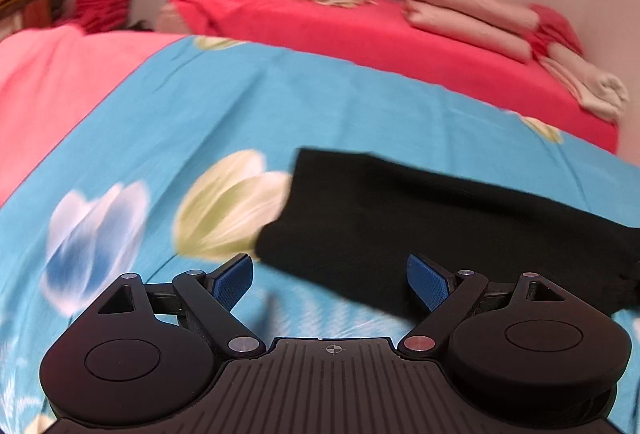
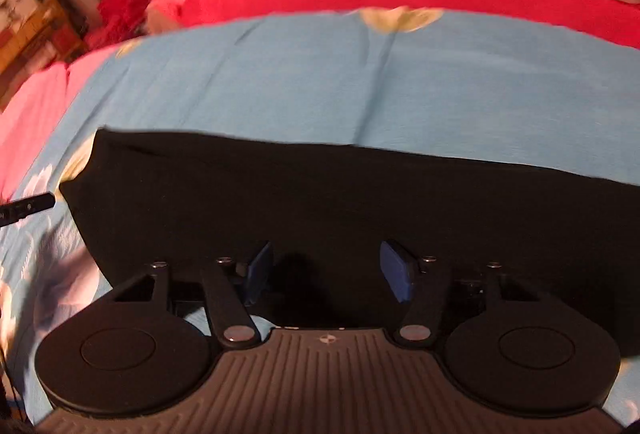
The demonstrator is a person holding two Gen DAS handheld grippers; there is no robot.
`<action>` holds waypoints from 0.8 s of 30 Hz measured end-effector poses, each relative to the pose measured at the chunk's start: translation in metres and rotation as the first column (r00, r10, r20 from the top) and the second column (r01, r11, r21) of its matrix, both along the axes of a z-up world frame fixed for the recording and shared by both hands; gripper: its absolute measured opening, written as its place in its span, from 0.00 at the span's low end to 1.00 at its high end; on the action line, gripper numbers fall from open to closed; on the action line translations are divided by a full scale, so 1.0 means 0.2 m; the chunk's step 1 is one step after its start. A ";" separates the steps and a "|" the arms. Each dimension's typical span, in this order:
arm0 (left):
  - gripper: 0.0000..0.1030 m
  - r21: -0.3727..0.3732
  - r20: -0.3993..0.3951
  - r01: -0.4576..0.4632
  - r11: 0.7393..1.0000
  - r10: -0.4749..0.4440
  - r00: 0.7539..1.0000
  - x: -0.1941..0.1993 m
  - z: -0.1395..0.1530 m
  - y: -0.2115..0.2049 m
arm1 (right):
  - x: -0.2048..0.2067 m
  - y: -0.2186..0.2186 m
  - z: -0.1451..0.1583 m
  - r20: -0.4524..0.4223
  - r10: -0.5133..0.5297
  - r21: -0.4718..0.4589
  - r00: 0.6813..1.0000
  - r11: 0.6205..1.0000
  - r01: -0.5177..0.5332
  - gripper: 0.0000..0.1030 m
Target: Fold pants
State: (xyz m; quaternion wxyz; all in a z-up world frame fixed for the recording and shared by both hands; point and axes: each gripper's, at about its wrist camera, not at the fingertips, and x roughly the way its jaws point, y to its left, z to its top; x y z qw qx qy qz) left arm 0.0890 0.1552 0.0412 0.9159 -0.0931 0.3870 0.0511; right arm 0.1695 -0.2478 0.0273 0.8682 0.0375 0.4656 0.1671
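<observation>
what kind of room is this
Most likely a bedroom at home. The black pants lie on a blue floral bedsheet, a bed with a red sheet stands behind, and folded pink bedding is stacked on it.

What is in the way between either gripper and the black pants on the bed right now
Nothing visible. The black pants lie flat on the blue floral sheet, right ahead of both open grippers. The left gripper faces their left end; the right gripper is over their near edge. The folded pink laundry sits far behind.
</observation>
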 end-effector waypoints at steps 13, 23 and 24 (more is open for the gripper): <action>1.00 -0.073 0.059 0.053 0.996 -0.048 0.997 0.41 -0.33 -0.23 | 0.06 -0.25 -0.11 0.137 -0.153 0.185 0.979 0.974 0.127 0.20; 1.00 -0.082 0.071 0.050 0.995 -0.044 0.997 0.39 -0.34 -0.22 | -0.36 -1.19 0.08 0.327 -0.729 0.185 0.602 0.674 0.715 0.78; 1.00 -0.083 0.071 0.049 0.995 -0.043 0.997 0.40 -0.33 -0.22 | -0.34 -1.25 0.07 0.321 -0.742 0.178 0.589 0.658 0.732 0.77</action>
